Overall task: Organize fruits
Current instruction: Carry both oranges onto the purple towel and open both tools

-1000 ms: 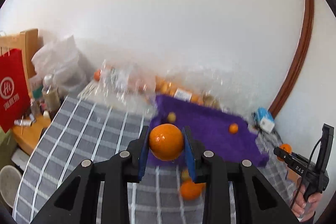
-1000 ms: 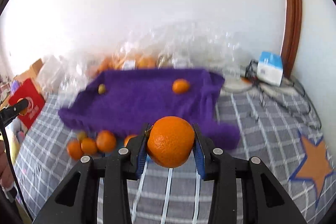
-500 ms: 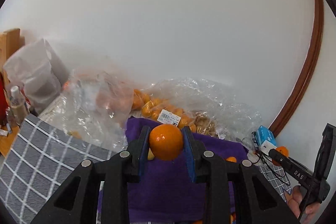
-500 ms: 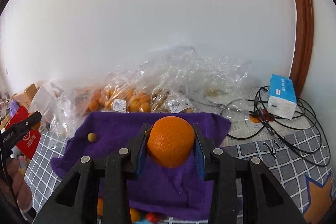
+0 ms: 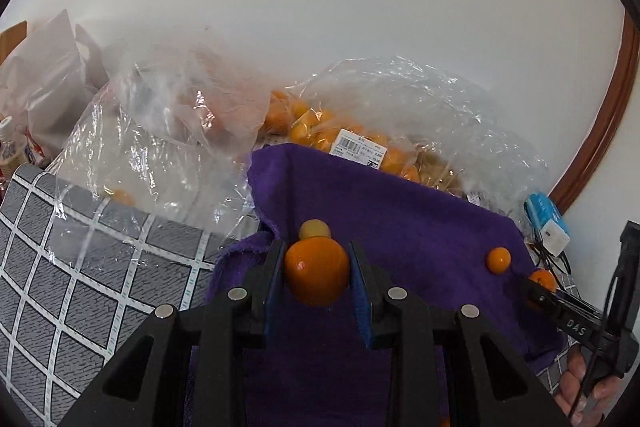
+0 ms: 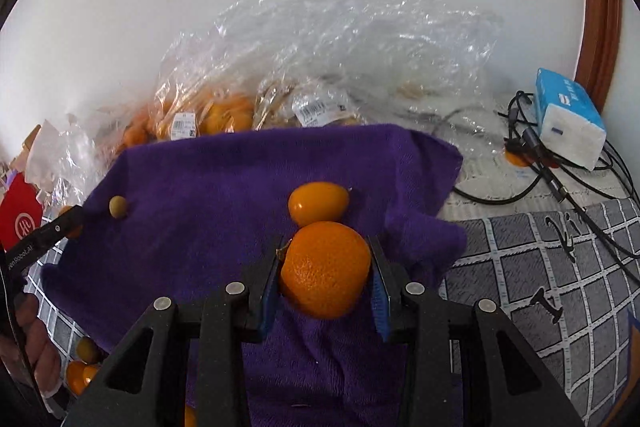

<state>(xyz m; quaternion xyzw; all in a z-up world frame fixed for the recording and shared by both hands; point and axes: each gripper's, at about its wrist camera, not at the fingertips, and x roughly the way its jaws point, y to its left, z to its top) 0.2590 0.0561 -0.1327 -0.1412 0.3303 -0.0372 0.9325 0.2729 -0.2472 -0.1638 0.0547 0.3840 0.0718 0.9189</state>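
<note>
**Both hands moved in over the towel**

I carried my left gripper [image 5: 316, 277] and right gripper [image 6: 325, 273] forward and lower; the purple towel [image 5: 400, 211] grew to fill the lower frame, and the checked cloth [image 5: 60, 267] slid to the edges.

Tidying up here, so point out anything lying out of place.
A small orange fruit sits off the purple towel, tangled among black cables beside the tissue pack, apart from the other fruit.
</note>
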